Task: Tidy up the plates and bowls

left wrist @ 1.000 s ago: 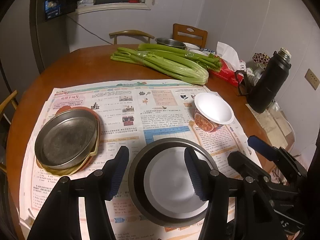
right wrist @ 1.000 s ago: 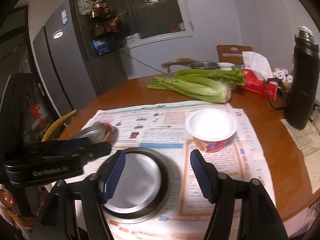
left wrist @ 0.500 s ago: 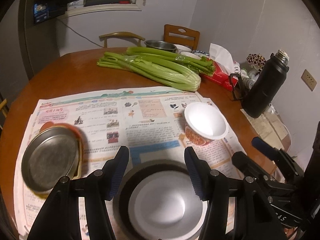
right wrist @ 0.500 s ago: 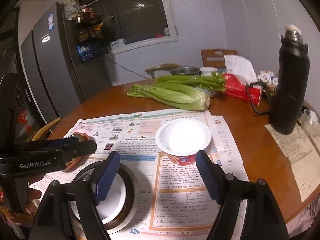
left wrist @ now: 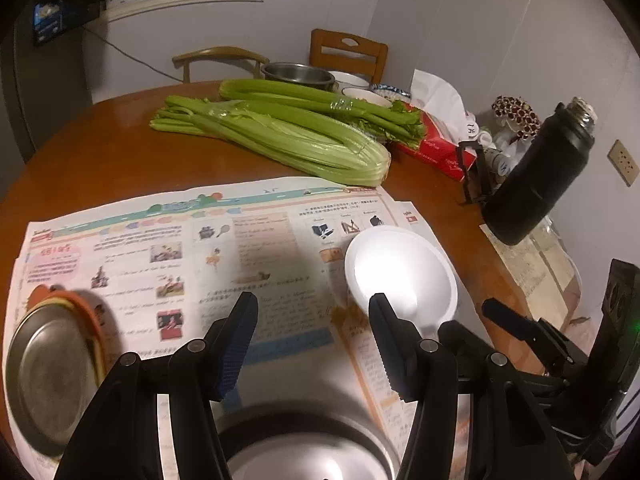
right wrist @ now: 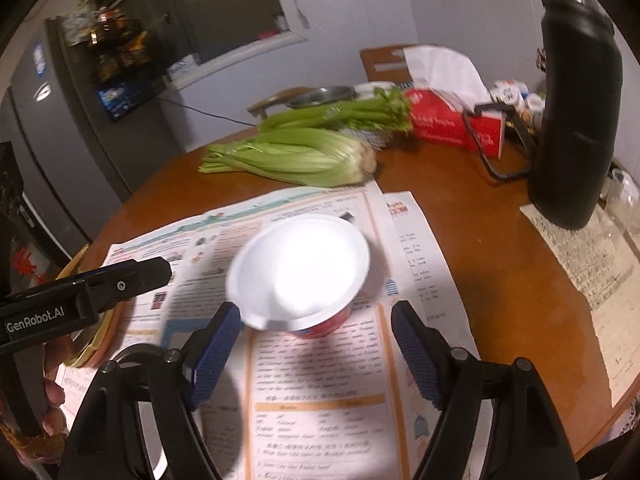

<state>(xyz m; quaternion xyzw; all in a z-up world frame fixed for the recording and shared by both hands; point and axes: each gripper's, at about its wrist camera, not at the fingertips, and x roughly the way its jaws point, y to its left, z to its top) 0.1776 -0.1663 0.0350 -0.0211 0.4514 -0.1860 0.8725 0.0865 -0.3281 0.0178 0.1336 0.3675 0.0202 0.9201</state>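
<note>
On newspaper [right wrist: 320, 420], toward table's [right wrist: 500, 280] right edge: white bowl [right wrist: 300, 268] sits upright, red printed wall below wide rim. Right gripper [right wrist: 316, 356] hovers just short of it, jaws just opened wider, nothing between them. Left gripper [left wrist: 312, 344] part open, empty, above metal plate [left wrist: 308, 456] at near edge. Bowl looks light, thin, easily crushed or tipped; best pinched gently at rim. Plate stack [left wrist: 48, 380] at left edge.

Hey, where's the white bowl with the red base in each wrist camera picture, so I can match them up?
Left wrist view: the white bowl with the red base sits right of centre on the newspaper, just beyond the right fingertip.
Right wrist view: the bowl sits at centre, just ahead of the open gripper.
Shared landmark: the black flask, at right in both.
</note>
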